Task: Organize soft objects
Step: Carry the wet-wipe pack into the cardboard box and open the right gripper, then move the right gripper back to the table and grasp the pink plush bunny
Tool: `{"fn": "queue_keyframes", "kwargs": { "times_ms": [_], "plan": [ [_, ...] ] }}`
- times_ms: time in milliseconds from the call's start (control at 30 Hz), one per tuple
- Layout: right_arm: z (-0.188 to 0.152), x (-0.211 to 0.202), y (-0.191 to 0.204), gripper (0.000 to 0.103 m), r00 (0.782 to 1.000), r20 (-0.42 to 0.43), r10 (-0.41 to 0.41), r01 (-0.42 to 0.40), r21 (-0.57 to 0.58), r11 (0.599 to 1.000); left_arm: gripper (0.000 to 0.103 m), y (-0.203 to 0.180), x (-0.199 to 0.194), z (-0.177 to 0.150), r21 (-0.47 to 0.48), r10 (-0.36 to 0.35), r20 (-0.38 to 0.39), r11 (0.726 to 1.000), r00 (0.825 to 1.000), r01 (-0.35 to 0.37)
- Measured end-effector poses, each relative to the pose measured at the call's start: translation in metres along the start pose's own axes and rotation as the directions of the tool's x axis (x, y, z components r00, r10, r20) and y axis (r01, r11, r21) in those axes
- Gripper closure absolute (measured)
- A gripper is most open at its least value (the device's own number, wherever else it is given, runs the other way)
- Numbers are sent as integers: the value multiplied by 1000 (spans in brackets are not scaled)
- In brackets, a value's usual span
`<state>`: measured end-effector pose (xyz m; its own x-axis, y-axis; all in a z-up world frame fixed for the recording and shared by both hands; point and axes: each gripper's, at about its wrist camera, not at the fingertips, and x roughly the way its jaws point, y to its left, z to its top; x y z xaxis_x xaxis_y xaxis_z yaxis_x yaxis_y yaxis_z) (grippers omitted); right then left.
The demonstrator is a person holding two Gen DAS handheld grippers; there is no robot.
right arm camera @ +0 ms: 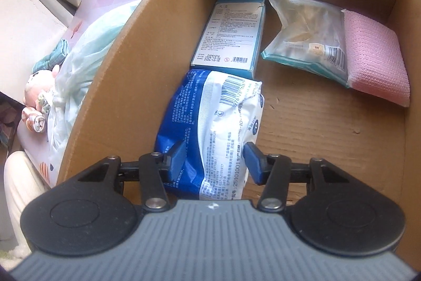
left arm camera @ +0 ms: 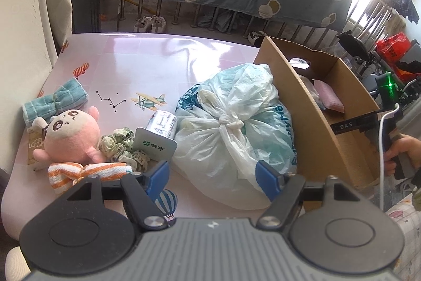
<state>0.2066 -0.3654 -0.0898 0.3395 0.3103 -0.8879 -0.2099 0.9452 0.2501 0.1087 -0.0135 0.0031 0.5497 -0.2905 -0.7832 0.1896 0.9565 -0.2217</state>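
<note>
**Packing soft things into a cardboard box, one pack at the fingers**

A pink table [left arm camera: 158,62] holds a large cardboard box [right arm camera: 126,86] on its right side. Just beside the box's left wall sits a big knotted plastic bag [left arm camera: 231,128]. Left of the bag lie smaller soft things: a pink plush toy [left arm camera: 71,133], a teal cloth [left arm camera: 56,103], an orange striped cloth [left arm camera: 86,173] and a green scrunchie [left arm camera: 118,146]. A small silver carton [left arm camera: 160,133] stands among them.

The right gripper [right arm camera: 214,162] is low inside the box. Its blue fingers [right arm camera: 176,161] sit on either side of a blue and white soft pack [right arm camera: 210,123], which lies on the box floor against the left wall. The jaws straddle the pack, but whether they pinch it or have let go cannot be told. The left gripper [left arm camera: 213,177] hangs spread wide and empty above the table's near edge, with the plastic bag just ahead.

The step in hand looks like setting the soft pack into the box. Next would likely be freeing it and lifting clear of the walls. Many items on the table are not yet packed.

Only the right wrist view shows the box's contents: a blue-edged carton [right arm camera: 231,33], a clear packet [right arm camera: 305,33] and a pink sponge [right arm camera: 373,57] along the far wall. Only the left wrist view shows the table items clearly, along with the person's right hand [left arm camera: 402,152] on its handle.
</note>
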Motion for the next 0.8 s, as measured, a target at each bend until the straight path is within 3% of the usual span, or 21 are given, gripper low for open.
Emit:
{"fn": "queue_keyframes", "kwargs": {
  "times_ms": [133, 200, 333, 400, 600, 700, 800],
  "plan": [
    [2, -6, -9, 47, 1000, 19, 9, -11, 91, 996, 26, 0, -3, -11, 40, 59, 31, 997, 998, -60],
    [2, -15, -13, 34, 998, 55, 38, -45, 148, 988, 25, 2, -6, -17, 60, 86, 55, 994, 995, -90],
    [3, -44, -11, 28, 988, 150, 36, -65, 191, 979, 24, 9, -17, -27, 74, 140, 127, 986, 982, -150],
    [5, -62, -6, 26, 979, 200, 42, -84, 205, 975, 23, 14, -24, -31, 77, 179, 174, 978, 968, -194],
    [20, -102, 34, 23, 926, 335, 175, -241, 166, 956, 23, 37, -43, -47, 54, 318, 298, 936, 900, -349],
    [29, -101, 72, 22, 907, 344, 244, -298, 113, 948, 23, 49, -48, -55, 36, 367, 320, 917, 874, -398],
    [38, -89, 112, 22, 886, 325, 329, -370, 70, 927, 23, 61, -51, -63, 15, 391, 319, 909, 863, -417]
  ]
}}
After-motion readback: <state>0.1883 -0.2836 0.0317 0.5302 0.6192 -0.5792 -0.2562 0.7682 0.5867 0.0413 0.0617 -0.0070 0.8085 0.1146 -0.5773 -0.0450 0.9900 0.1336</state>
